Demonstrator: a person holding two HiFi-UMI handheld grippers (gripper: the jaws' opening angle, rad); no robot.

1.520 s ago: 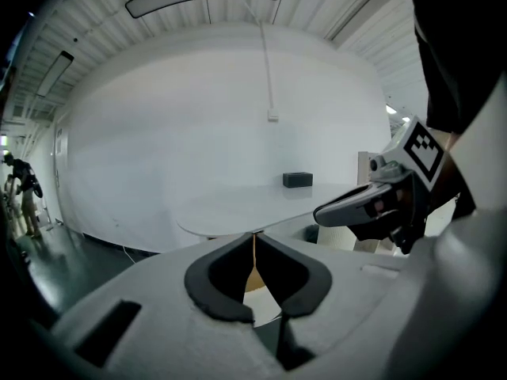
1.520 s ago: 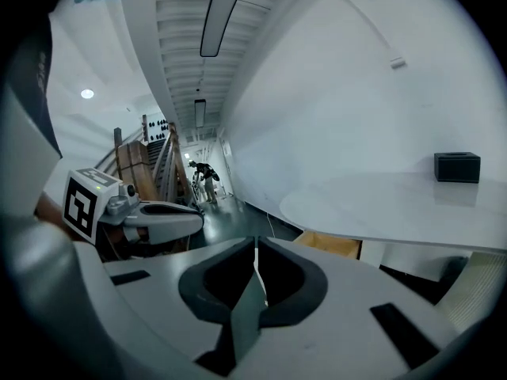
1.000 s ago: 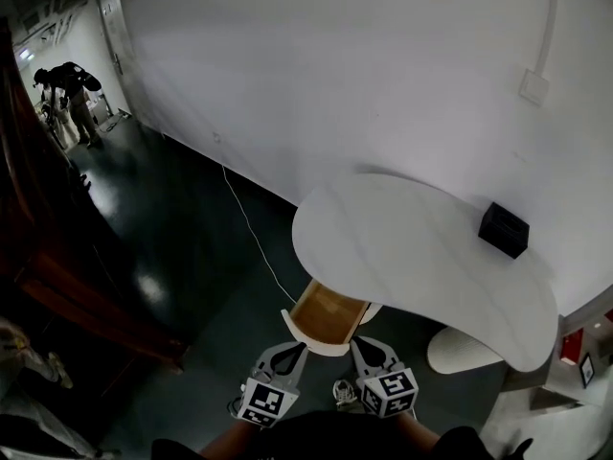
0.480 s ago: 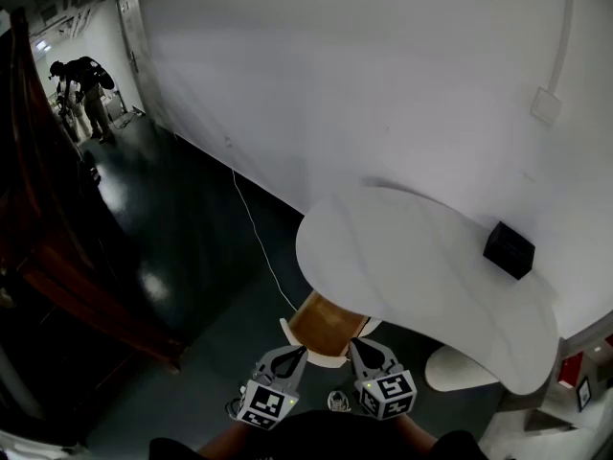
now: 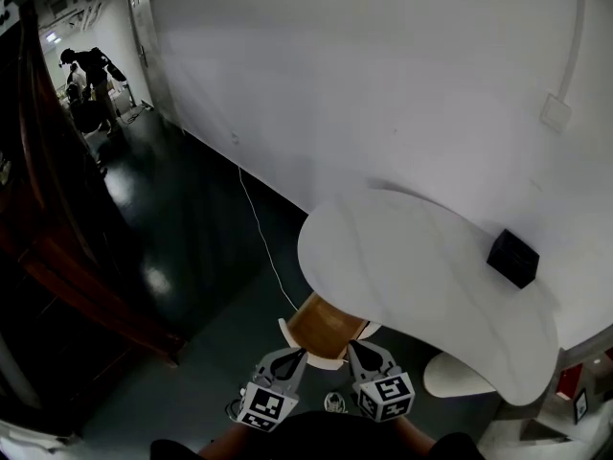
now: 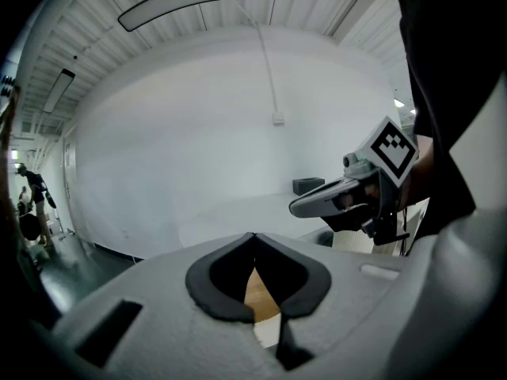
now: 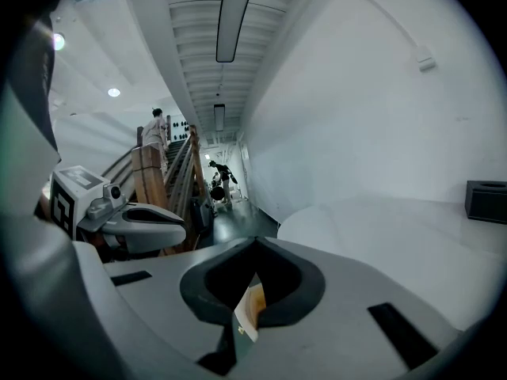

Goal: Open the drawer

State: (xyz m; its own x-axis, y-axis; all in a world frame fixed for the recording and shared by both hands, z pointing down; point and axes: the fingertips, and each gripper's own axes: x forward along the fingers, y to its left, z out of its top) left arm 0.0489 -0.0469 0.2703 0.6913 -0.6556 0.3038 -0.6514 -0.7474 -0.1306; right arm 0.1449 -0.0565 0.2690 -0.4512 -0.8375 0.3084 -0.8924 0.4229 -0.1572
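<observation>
A white wall point(image 5: 383, 84) backs a rounded white table point(image 5: 412, 257). From under the table's near edge the drawer point(image 5: 324, 326) stands pulled out, showing its wooden bottom. Close to the drawer's white front, the left gripper point(image 5: 300, 353) and the right gripper point(image 5: 351, 345) hover side by side, each with its jaws closed tip to tip on nothing. A small black box point(image 5: 513, 258) sits near the table's right end.

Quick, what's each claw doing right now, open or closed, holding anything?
Left claw: closed, tips together, holding nothing.
Right claw: closed, tips together, holding nothing.
</observation>
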